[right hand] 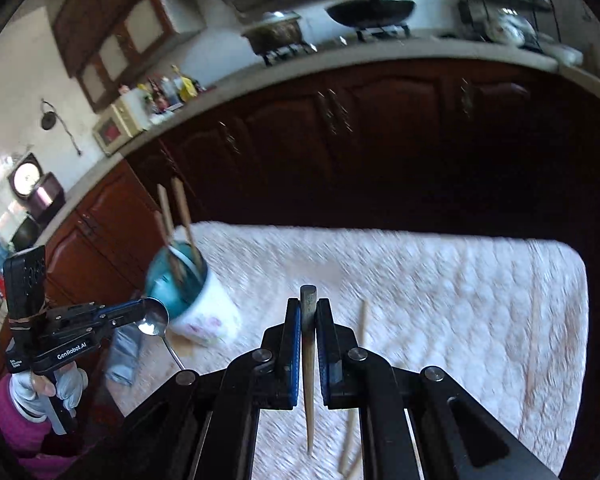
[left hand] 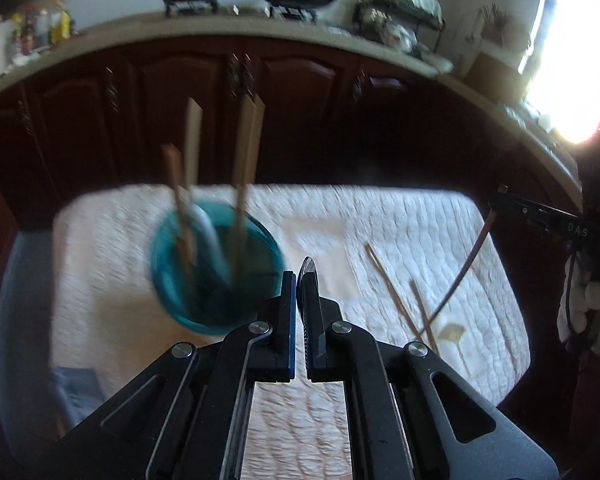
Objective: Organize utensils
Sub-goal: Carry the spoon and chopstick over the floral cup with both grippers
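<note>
**Spoon and chopstick held above the quilted table, holder cup at the left**

The left gripper [left hand: 300,280] is closed on a metal spoon [right hand: 154,316]. In the right wrist view the spoon's bowl sits at the fingertips and its thin handle hangs down below. On the side of this gripper the white writing "GenRobot.AI" can be read, and a smaller label lower on the handle is too small to read. A hand [right hand: 44,390] in a white glove holds it.

The right gripper [right hand: 308,312] is clamped on one chopstick [right hand: 309,360], which stands between the blue pads with its thick end up and its thin tip pointing down. In the left wrist view the letters "OAS" show on this gripper's side, and a gloved hand [left hand: 588,312] grips it.

The cup [right hand: 204,312], white outside with a faint flower print and teal inside, stands on the quilted cloth [left hand: 380,216] at the left. Several chopsticks [left hand: 246,168] and a pale utensil stand in it. Two more chopsticks [left hand: 392,280] lie loose on the cloth, near a small pale spoon [left hand: 454,334].
</note>
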`<state>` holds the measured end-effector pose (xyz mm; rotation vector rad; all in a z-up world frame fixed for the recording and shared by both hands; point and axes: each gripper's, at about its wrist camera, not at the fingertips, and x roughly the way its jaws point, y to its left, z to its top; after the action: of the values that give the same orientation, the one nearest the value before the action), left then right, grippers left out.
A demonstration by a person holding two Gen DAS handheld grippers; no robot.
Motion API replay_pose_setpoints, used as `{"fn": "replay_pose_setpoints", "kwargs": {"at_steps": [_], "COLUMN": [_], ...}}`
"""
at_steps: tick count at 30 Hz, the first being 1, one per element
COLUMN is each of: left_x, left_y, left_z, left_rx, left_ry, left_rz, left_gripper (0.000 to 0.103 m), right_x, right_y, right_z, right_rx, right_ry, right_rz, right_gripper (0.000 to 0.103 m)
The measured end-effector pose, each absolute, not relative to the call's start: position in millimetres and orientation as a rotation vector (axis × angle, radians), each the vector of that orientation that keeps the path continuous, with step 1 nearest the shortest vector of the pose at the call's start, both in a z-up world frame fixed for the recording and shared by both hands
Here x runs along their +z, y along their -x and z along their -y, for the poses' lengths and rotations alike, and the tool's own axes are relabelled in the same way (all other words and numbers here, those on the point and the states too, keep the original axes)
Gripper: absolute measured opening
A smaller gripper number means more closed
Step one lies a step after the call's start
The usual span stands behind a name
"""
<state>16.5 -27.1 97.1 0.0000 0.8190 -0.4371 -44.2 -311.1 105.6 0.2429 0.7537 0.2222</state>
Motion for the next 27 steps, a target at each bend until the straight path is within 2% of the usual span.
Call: {"fn": "replay_pose_setpoints", "kwargs": {"at_steps": [6,14,27], "left_x": [137,144,104], "left_y": [-26,-48,-70], "left_z": [-15,-38,-35], "left_rx": [-0.312,-0.156,-0.045], "left_ry": [-0.017,-0.083,-0.216], "left_rz": [-0.719,-0.647,-0.637], "left_gripper": [0.001,0.001,0.001], "right_x": [160,209,180], "right_y": [26,-9,-82], "right_z": [279,229,168], "right_rx": [0.309,0.373,0.385], "right_ry": [-0.217,-0.200,-0.174], "right_rz": [-0.646,-0.551,-0.613], "right_gripper": [0.007,0.007,0.007]}}
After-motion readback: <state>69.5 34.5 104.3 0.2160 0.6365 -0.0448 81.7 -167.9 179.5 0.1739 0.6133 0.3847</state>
